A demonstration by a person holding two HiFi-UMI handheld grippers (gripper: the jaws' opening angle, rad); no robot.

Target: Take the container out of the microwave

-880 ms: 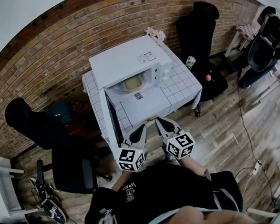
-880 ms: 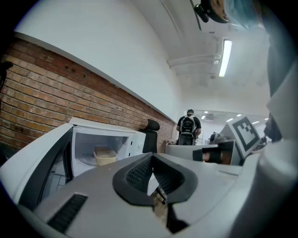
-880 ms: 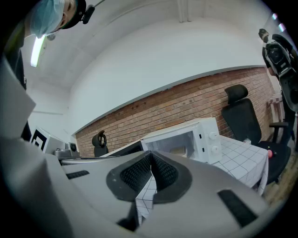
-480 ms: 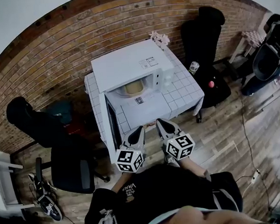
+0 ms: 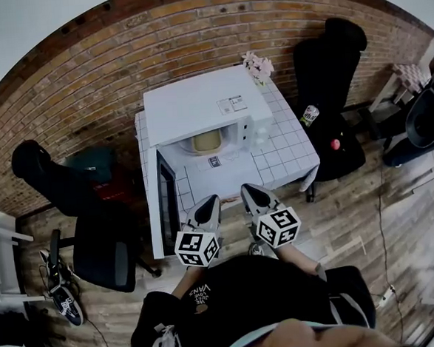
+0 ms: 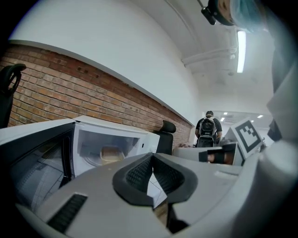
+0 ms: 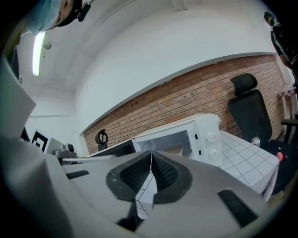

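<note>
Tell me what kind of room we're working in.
Probably an office or lab space, not a home kitchen: the white microwave sits on a small tile-patterned table against a bare brick wall, with black office chairs around on a wood floor.

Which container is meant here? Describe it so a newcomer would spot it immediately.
Against the brick wall stands a tiled table bearing a white microwave with its door swung open. The container is the beige tub inside the cavity, the only item in there.
</note>
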